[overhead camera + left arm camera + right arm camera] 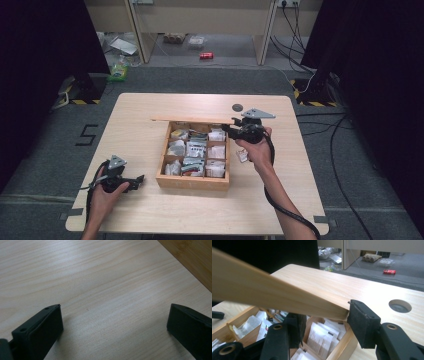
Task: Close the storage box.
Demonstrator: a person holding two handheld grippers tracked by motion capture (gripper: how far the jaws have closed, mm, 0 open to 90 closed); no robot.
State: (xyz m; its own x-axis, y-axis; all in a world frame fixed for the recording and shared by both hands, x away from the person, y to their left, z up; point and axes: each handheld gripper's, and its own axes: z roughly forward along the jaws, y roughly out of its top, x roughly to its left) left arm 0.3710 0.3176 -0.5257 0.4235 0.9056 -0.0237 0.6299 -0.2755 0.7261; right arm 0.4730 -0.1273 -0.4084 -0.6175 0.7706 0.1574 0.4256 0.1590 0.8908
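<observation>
Right tool (324, 322) clamped on lid (262, 295) edge over box (192, 181), left tool (115, 325) apart on table (100, 277): thin grip, likely slip and slam.

The lid (192, 120) bars the box's (192, 181) far edge (held by the right tool (231, 129)); its compartments lie open from above.

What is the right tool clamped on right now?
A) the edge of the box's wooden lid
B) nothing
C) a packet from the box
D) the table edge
A: in the right gripper view the right tool pinches the wooden lid, raised over the compartment box.
</observation>
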